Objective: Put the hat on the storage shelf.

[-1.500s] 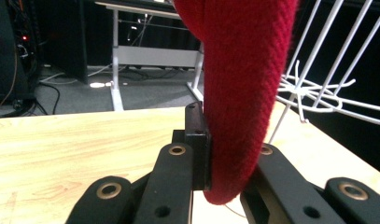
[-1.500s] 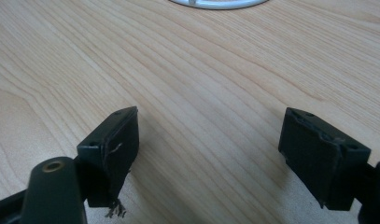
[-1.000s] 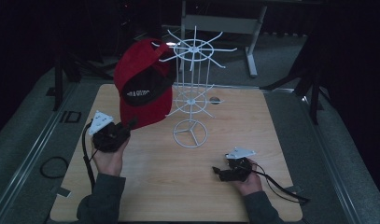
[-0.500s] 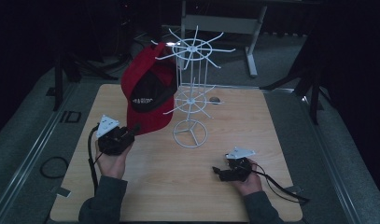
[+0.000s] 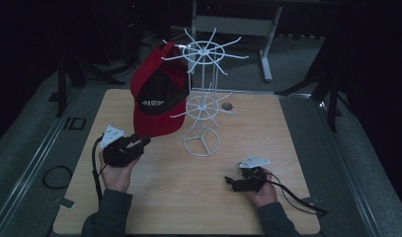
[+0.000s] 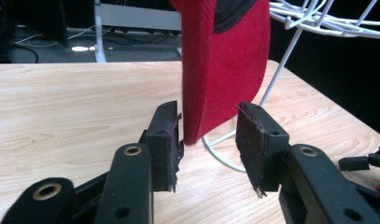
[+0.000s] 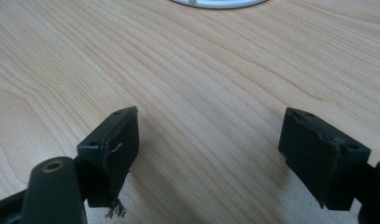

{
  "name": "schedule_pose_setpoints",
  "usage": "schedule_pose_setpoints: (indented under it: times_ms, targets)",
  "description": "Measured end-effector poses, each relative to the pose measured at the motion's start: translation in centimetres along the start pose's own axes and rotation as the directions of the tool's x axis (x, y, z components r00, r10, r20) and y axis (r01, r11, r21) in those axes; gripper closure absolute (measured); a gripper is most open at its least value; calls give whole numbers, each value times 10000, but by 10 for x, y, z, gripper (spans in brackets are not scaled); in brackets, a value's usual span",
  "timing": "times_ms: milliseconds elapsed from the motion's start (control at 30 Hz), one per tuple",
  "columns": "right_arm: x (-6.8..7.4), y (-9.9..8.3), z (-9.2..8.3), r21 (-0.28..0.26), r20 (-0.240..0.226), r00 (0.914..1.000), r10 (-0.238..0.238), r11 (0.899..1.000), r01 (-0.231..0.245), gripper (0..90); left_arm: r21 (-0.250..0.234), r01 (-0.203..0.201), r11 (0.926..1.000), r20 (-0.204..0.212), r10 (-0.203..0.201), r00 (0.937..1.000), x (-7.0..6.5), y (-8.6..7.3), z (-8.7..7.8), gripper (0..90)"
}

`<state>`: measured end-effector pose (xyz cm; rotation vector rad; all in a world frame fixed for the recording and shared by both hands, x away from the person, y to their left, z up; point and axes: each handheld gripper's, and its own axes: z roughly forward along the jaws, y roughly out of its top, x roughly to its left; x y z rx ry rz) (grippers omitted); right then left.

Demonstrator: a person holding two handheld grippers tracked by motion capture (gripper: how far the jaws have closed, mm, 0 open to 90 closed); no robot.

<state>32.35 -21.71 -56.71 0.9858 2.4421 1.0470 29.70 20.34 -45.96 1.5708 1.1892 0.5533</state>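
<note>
Cap (image 5: 156, 98) hangs on the white rack (image 5: 203, 94), its brim between my left fingers (image 6: 165, 140), which have just been opening and no longer pinch it; hanging looks done, withdrawal remains; right fingers (image 7: 114, 142) wide apart over bare bench (image 5: 297, 148).

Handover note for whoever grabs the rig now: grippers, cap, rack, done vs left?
Left gripper: jaws have just been opening; the red cap's brim hangs between them, no longer clamped.
Right gripper: jaws open, nothing between them, idle low over the wooden table near its front edge.
Cap: hung on an upper arm of the white wire rack, brim pointing down.
Done: cap appears hung and released.
Left: back the left gripper off the brim and check that the cap stays on.
</note>
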Motion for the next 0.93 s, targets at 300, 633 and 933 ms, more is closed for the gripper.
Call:
schedule_pose_setpoints:
  times_ms: [300, 633, 933]
  targets:
    - [0, 0, 0, -2, 7, 10000, -12, 10000, 12, 200, -48, 209, 9998, -289, -210, 9994, 7, -6, -2, 498]
    - [0, 0, 0, -7, 12, 10000, -34, 10000, 34, 200, 168, 248, 9996, -708, -235, 9972, 10, -13, -1, 341]
    - [0, 0, 0, 0, 13, 10000, -48, 10000, 48, 200, 467, 192, 9987, -921, -148, 9956, 11, -22, 5, 253]
